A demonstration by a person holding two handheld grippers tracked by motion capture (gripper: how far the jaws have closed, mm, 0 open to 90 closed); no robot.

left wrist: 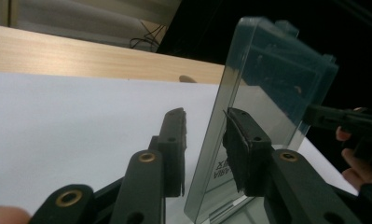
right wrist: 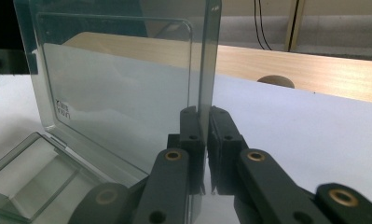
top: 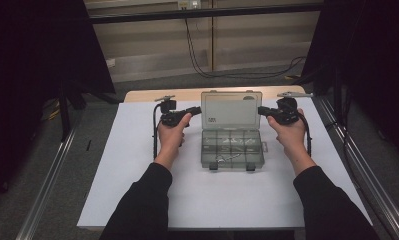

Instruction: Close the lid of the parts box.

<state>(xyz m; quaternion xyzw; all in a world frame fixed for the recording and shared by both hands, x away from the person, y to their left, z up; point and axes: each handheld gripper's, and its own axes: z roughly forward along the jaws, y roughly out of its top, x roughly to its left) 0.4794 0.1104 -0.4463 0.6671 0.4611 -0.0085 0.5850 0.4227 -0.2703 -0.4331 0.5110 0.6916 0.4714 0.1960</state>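
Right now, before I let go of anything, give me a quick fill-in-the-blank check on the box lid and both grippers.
1. The clear plastic box sits on the white sheet with its lid standing ____.
2. The right gripper is ____ on the lid's edge.
3. The left gripper has the lid's other edge between its jaws, but one pad stands ____ of it.
4. The base is divided into several ____.

Missing words: open (upright); shut; clear; compartments

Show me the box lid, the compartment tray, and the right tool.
box lid (top: 231, 111), high view, middle of the raised clear panel
compartment tray (top: 232, 148), high view, centre divider
right tool (right wrist: 206, 122), right gripper view, between its fingertips at the lid's edge
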